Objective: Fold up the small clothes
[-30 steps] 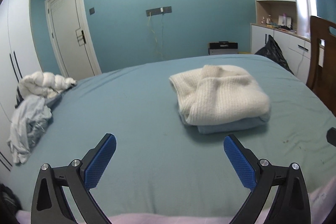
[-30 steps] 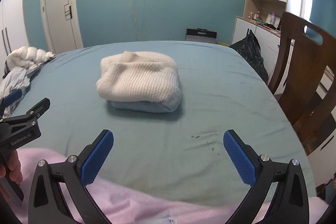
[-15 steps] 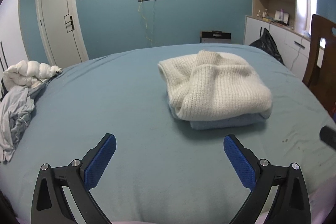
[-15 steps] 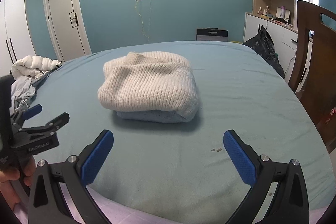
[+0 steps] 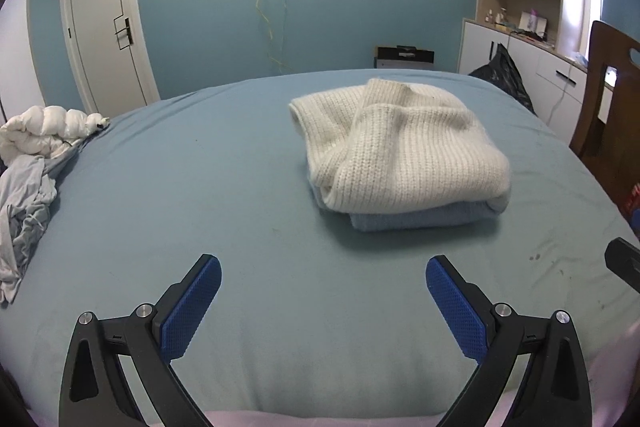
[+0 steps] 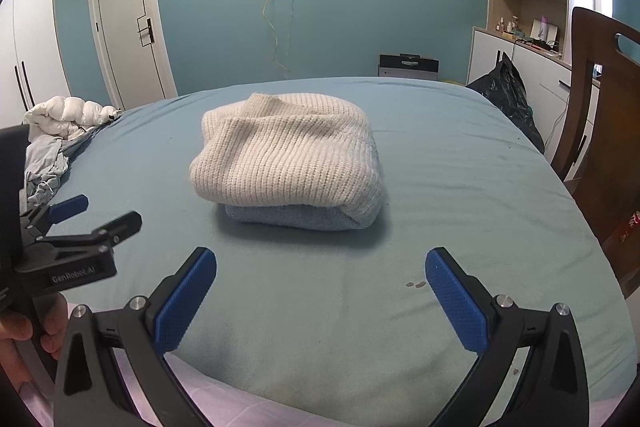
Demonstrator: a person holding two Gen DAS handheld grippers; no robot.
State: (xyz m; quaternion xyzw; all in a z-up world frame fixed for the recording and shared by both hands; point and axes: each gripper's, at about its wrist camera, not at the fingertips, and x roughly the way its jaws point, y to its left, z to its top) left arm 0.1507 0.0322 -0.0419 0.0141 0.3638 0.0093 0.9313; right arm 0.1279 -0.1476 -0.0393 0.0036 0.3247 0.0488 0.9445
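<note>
A folded cream knit sweater point(image 5: 400, 147) point(image 6: 288, 155) lies on top of a folded light blue garment point(image 5: 420, 217) point(image 6: 288, 219), stacked in the middle of the teal bed point(image 5: 200, 187) point(image 6: 460, 187). My left gripper point(image 5: 323, 303) hovers open over the bed's near edge, a short way in front of the stack and to its left, holding nothing. My right gripper point(image 6: 320, 297) is open too, empty, just in front of the stack. In the right wrist view the left gripper point(image 6: 94, 217) shows at the left edge, held by a hand point(image 6: 24, 327).
A heap of unfolded pale clothes point(image 5: 28, 171) point(image 6: 52, 147) and a white puffy item point(image 5: 48, 127) lie at the bed's left edge. A wooden chair point(image 6: 600, 131) stands close on the right. A black bag point(image 6: 508, 99) and white cabinets point(image 5: 532, 59) are beyond.
Both grippers have moved forward toward the stack, which now looks larger and nearer. The left wrist view has swung right. Both stay open and empty.
</note>
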